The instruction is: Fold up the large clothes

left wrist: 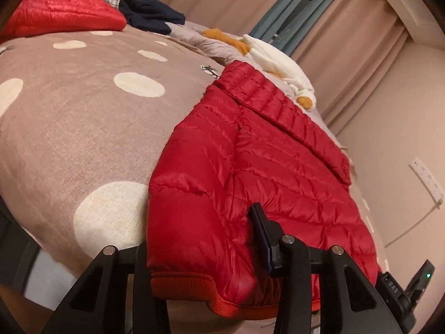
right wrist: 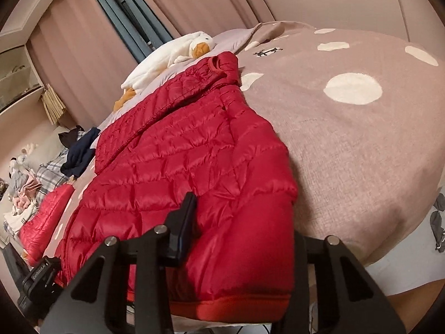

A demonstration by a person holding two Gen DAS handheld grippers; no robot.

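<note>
Taupe, white-dotted blanket (left wrist: 69, 128) spread over the bed. Red quilted down jacket (left wrist: 264, 167) laid flat across it, ribbed hem (right wrist: 236, 304) hanging at the near edge. Second red padded garment (left wrist: 61, 14) farther off, beside a navy cloth (left wrist: 150, 14). White plush goose (right wrist: 178, 55) by the jacket's collar. Left gripper (left wrist: 200, 253) clamped partway closed on the hem corner; right gripper (right wrist: 242, 247) likewise pinching the other hem corner, fabric bunched between the pads.
</note>
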